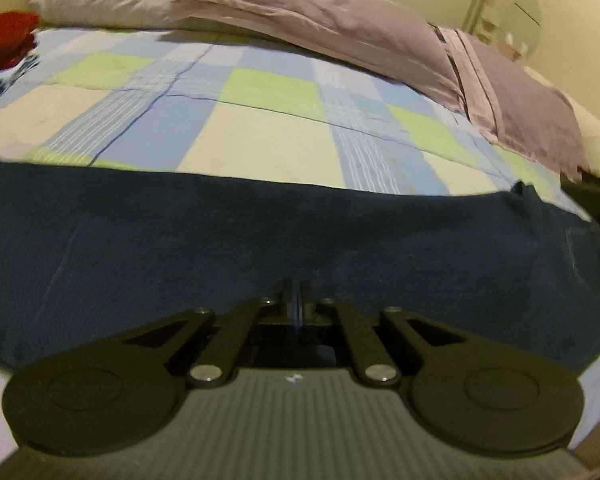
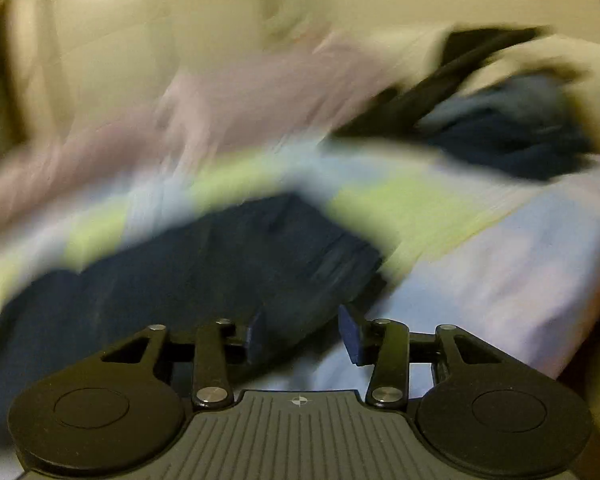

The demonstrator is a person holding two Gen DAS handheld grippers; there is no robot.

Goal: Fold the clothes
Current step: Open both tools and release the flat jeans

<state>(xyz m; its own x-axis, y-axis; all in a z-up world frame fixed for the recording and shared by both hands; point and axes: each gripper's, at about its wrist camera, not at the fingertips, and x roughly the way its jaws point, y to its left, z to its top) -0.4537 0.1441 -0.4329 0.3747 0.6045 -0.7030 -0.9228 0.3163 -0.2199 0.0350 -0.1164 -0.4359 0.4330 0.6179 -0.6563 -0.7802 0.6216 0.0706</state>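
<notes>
Left wrist view: left gripper, jaws pressed together, pinching the near edge of the navy garment spread across the near side of the checked bedspread; lilac pillows along the far edge.

Right wrist view, blurred: right gripper, jaws parted, empty, over the navy garment; dark clothes heap at the far right corner.

Blurred view, right gripper jaws apart over navy garment edge, checked bedspread beneath

No readable text, labels, brands or numbers anywhere in either view.
</notes>
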